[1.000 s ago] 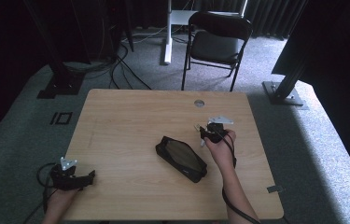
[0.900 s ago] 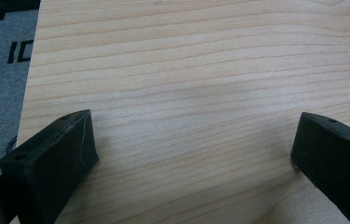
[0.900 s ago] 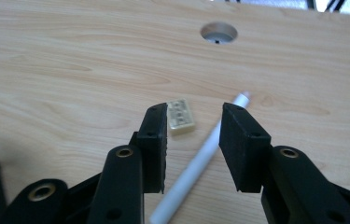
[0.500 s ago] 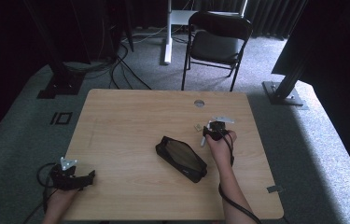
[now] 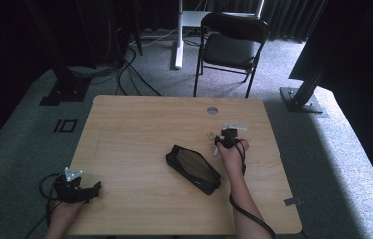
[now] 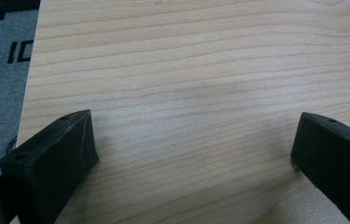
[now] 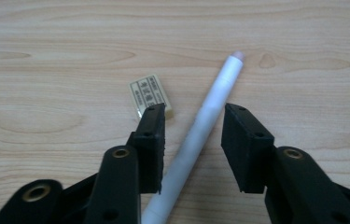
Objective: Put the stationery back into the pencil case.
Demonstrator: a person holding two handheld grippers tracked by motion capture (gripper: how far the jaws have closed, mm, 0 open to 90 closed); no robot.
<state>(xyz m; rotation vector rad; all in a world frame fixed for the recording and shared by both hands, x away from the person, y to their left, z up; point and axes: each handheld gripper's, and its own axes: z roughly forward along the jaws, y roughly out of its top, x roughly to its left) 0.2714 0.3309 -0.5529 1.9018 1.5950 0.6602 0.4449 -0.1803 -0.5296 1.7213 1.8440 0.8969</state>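
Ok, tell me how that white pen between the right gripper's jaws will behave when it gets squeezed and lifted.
The white pen looks round and smooth, so it may roll on the table or slip as the right gripper closes. It looks straight and stiff, probably light. The jaws stand apart around its middle, so it should lift fairly level, perhaps nudging the small eraser beside it.

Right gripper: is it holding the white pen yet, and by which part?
Not yet. The right gripper straddles the white pen about mid-barrel, jaws open with gaps on both sides. The pen lies on the table beside a small eraser.
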